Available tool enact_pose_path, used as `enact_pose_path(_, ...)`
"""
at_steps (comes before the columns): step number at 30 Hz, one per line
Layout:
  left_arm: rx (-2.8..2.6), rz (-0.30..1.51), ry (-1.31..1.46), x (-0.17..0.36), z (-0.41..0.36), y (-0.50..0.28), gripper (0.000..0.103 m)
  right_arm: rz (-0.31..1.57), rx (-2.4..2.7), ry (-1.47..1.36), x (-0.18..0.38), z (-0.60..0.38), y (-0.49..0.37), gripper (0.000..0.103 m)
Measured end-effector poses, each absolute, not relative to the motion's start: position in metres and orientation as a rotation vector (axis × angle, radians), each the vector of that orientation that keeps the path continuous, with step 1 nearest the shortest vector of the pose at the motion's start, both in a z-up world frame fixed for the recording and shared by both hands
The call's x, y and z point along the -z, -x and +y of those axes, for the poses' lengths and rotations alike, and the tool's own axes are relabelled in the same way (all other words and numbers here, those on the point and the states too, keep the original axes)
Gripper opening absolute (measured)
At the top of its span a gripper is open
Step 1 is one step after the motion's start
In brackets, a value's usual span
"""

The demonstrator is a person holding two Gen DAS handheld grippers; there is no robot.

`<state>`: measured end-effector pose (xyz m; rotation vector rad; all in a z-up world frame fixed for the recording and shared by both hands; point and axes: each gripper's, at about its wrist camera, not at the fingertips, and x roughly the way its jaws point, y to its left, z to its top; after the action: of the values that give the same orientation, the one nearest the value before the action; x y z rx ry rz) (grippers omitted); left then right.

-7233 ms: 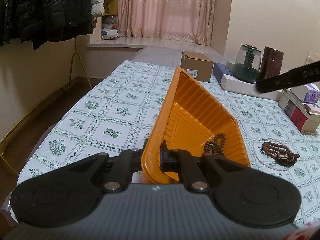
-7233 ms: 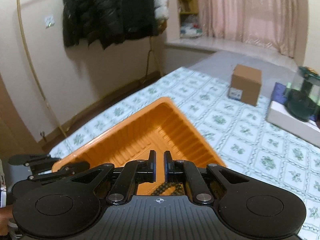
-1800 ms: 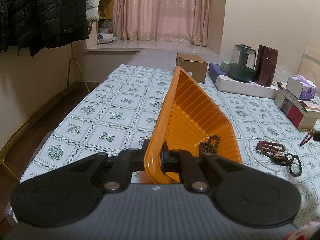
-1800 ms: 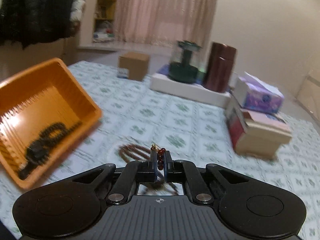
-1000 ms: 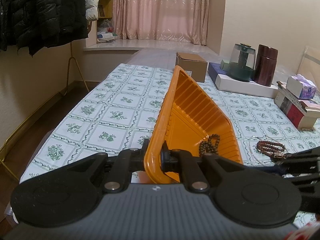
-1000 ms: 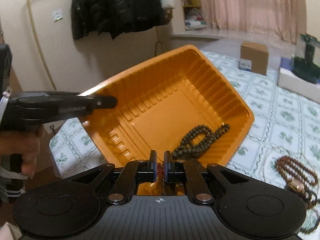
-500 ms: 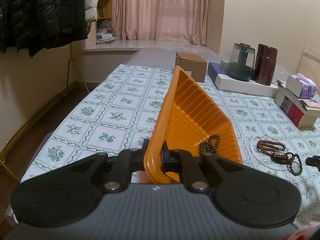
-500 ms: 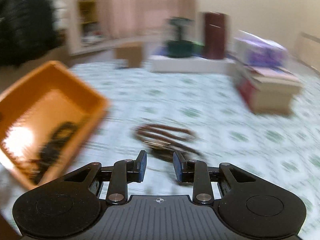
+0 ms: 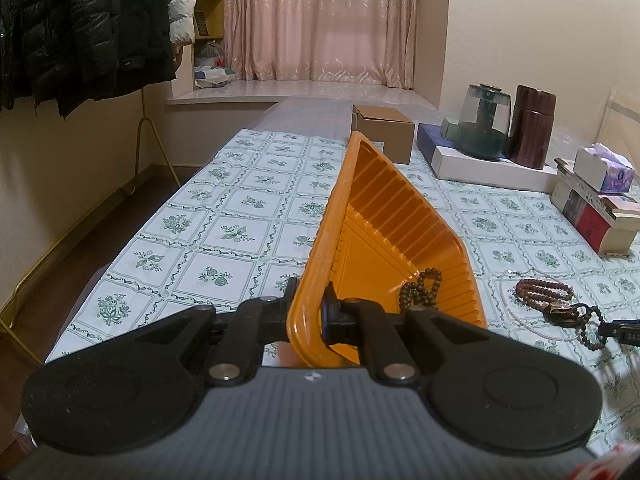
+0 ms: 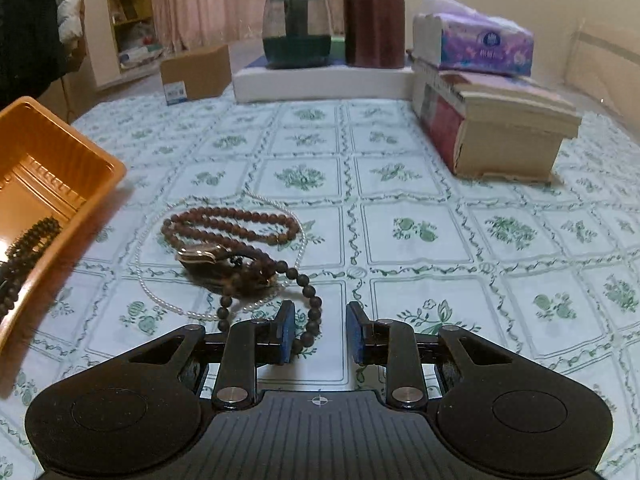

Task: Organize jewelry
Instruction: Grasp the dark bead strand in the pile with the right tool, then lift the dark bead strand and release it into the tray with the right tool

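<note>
My left gripper (image 9: 310, 312) is shut on the near rim of the orange tray (image 9: 384, 216) and holds it tilted on the tablecloth. A dark bead strand (image 9: 420, 290) lies in the tray's low corner. My right gripper (image 10: 320, 332) stands open just above the cloth, right of the tray (image 10: 60, 160). A black bead strand (image 10: 308, 280) runs between its fingers near the left pad, and neither pad presses on it. Beyond lie a brown bead bracelet (image 10: 232, 224), a gold-toned clasp piece (image 10: 200, 254) and a thin pearl necklace (image 10: 160, 300).
At the far side stand a cardboard box (image 10: 196, 72), a glass kettle (image 10: 296, 28) and a brown canister (image 10: 374, 20) on a white box. A tissue pack (image 10: 476, 44) rests on stacked books (image 10: 496, 128) at the right. Dark coats (image 9: 80, 28) hang left of the table.
My right gripper swung from over the tray to the jewelry pile on the cloth and opened; the red beads it held are no longer between its pads. The left gripper and tray kept still.
</note>
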<state>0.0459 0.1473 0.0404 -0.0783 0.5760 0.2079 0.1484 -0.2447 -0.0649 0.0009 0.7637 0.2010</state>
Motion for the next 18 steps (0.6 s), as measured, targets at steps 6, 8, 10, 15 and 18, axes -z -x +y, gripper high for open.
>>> enact_pose_path(6,-0.209,0.576,0.075,-0.041,0.147,-0.045,0.008,0.771,-0.205,0.028,0.065,-0.242,-0.151,0.007)
enact_pose_path(8,-0.209,0.576,0.076,-0.041,0.147,-0.046,0.008,0.75,-0.202,0.048,0.06,-0.241,-0.147,0.007)
enact_pose_path(10,-0.209,0.576,0.074,-0.041,0.147,-0.046,0.008,0.727,-0.199,0.057,0.052,-0.24,-0.142,0.007)
enact_pose_path(15,-0.207,0.573,0.073,-0.041,0.146,-0.045,0.008,0.662,-0.212,0.051,0.026,-0.234,-0.127,0.006)
enact_pose_path(18,-0.207,0.574,0.073,-0.041,0.145,-0.045,0.008,0.634,-0.241,0.039,0.01,-0.225,-0.121,0.006)
